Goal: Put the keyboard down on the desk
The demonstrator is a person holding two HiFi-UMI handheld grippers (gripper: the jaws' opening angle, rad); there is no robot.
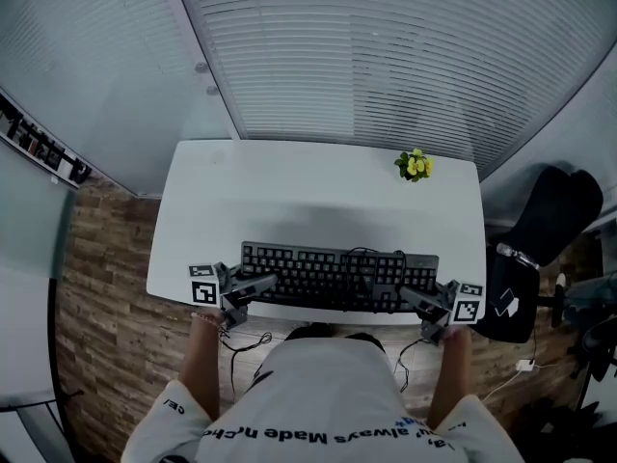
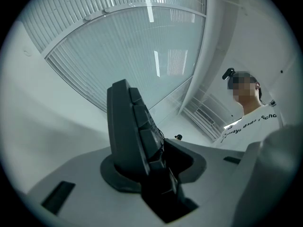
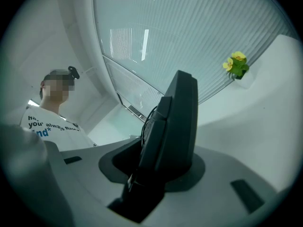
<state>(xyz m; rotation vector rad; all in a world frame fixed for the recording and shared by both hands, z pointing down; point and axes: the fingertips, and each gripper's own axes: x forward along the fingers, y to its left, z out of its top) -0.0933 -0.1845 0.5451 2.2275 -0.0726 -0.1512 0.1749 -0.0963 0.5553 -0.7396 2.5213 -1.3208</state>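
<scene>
Holding: left hand-held gripper pinches the left end of the black rectangular plastic keyboard; right hand-held gripper pinches its right end.
Location: 6 o'clock edge of the white counter; contact unclear.
Advice: lower both ends level, then release together.

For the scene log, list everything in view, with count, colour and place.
keyboard: one, black, along the desk's near edge
desk: one, white, centre
flowers: one bunch, yellow, desk's far right corner
chair: one, black, right of the desk
blinds: white, beyond the desk
floor: brown, wood-patterned, around the desk
left gripper: one, grey, shut on the keyboard's left end
right gripper: one, grey, shut on its right end
</scene>
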